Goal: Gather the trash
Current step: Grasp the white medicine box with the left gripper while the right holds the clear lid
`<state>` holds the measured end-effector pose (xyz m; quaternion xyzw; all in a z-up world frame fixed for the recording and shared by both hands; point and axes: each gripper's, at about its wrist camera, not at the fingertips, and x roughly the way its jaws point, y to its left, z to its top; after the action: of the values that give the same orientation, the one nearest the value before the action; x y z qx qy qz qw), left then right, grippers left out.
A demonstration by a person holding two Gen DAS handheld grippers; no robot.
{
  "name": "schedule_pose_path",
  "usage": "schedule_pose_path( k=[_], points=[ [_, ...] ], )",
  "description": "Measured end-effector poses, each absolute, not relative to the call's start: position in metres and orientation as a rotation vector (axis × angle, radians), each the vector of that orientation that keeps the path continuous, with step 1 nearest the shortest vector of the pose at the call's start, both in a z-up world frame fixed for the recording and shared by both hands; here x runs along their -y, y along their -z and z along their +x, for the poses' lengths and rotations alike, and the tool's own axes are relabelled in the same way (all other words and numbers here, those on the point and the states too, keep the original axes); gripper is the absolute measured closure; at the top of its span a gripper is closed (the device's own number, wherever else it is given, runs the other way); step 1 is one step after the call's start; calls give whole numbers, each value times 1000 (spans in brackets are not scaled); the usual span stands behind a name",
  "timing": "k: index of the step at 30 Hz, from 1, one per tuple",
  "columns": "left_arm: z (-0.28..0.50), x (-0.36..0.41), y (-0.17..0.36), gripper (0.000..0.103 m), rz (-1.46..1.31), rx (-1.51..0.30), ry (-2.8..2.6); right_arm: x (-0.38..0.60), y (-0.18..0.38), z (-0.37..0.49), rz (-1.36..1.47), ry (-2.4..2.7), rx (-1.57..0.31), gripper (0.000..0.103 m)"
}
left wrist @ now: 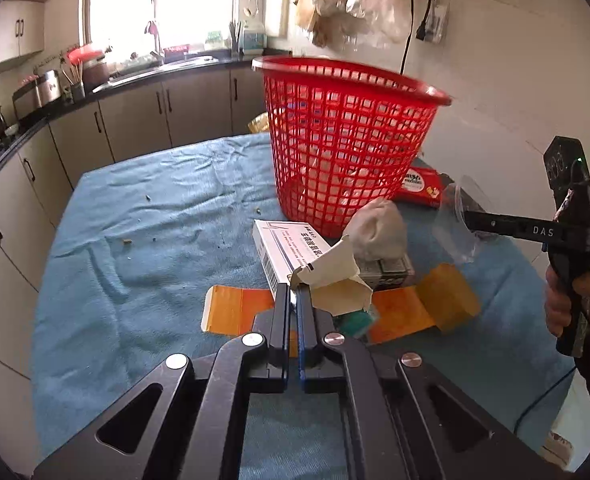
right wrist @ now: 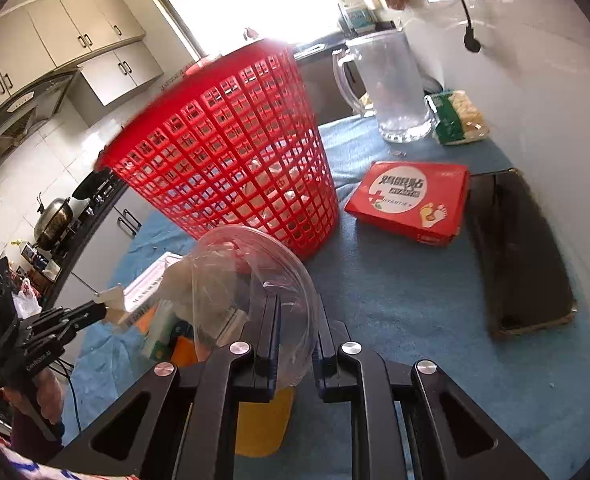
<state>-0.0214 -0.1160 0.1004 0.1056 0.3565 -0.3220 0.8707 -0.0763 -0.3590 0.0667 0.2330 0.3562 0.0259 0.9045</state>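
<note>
A red mesh basket (left wrist: pixel 343 140) (right wrist: pixel 223 152) stands on the blue cloth with pale trash inside it. In front of it lie a white printed carton (left wrist: pixel 291 248), a crumpled tissue (left wrist: pixel 379 232) and a flattened orange box (left wrist: pixel 423 304). My left gripper (left wrist: pixel 293 296) (right wrist: pixel 103 308) is shut on the carton's torn cream flap (left wrist: pixel 335 276), low over the cloth. My right gripper (right wrist: pixel 295 316) (left wrist: pixel 469 220) is shut on a crushed clear plastic cup (right wrist: pixel 255 280) (left wrist: pixel 455 224), held to the right of the basket's base.
A red flat packet (right wrist: pixel 411 200), a dark brown slab (right wrist: pixel 519 248), a glass mug (right wrist: pixel 395 88) and a snack pack (right wrist: pixel 455 118) sit at the right by the white wall. Crumbs dot the cloth (left wrist: pixel 135 240). Kitchen counters (left wrist: pixel 95 92) run behind and to the left.
</note>
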Motion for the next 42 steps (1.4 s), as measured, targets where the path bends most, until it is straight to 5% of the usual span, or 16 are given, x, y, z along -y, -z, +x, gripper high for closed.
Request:
schedule_pose_path(
  k=[31, 32, 35, 42],
  points=[
    [-124, 89, -165, 102, 225, -620, 472, 318, -130, -198, 349, -69, -577, 88],
    [-120, 85, -163, 93, 212, -631, 463, 319, -129, -198, 358, -70, -579, 88],
    [-111, 68, -147, 23, 149, -670, 468, 320, -123, -200, 371, -75, -591, 88],
    [-106, 54, -71, 19, 125, -892, 501, 318, -110, -202, 375, -83, -623, 88]
  ],
)
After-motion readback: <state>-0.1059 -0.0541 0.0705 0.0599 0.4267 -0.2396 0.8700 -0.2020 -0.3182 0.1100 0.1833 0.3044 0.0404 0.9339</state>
